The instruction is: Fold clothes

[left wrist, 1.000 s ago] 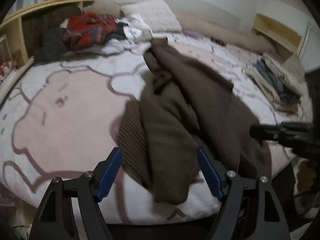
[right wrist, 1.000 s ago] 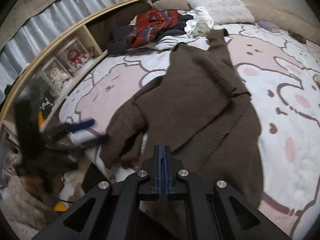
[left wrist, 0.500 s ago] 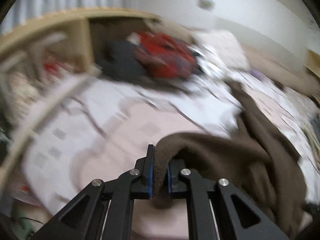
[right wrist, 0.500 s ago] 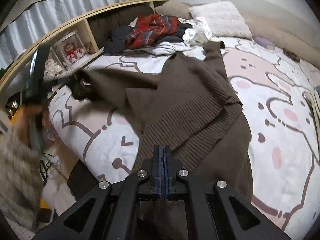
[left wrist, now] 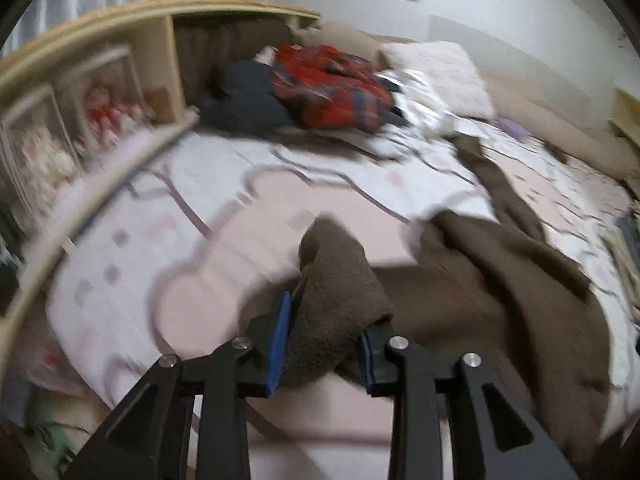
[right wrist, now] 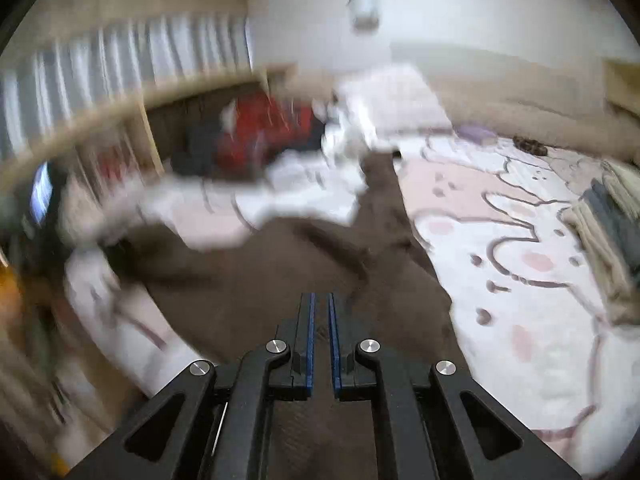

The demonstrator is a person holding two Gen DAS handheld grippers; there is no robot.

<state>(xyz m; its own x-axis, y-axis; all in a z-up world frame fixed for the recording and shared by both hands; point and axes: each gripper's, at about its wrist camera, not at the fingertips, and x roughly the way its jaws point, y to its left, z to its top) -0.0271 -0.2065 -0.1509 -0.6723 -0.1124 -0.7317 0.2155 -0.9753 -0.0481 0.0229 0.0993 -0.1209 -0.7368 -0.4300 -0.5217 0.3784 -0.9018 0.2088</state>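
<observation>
A brown knit sweater (left wrist: 500, 300) lies spread over the bed's pink-and-white sheet (left wrist: 220, 240). My left gripper (left wrist: 324, 320) has one bunched end of it, which looks like a sleeve, between its blue pads. The jaws are opening, with cloth still filling the gap and touching both pads. In the right wrist view the sweater (right wrist: 260, 272) stretches away to the left under my right gripper (right wrist: 320, 300). Its pads stand nearly together, parting by a thin slit, and no cloth shows between them. Both views are blurred by motion.
A heap of red plaid, dark and white clothes (left wrist: 332, 88) lies at the head of the bed beside a pillow (left wrist: 432, 68). A wooden shelf with dolls (left wrist: 100, 92) runs along the left edge. Folded garments (right wrist: 612, 220) are stacked at the right edge.
My left gripper closed on the end of the brown sweater, pulled it out to the left, and now stands wider. The right gripper tipped upward and its pads parted slightly.
</observation>
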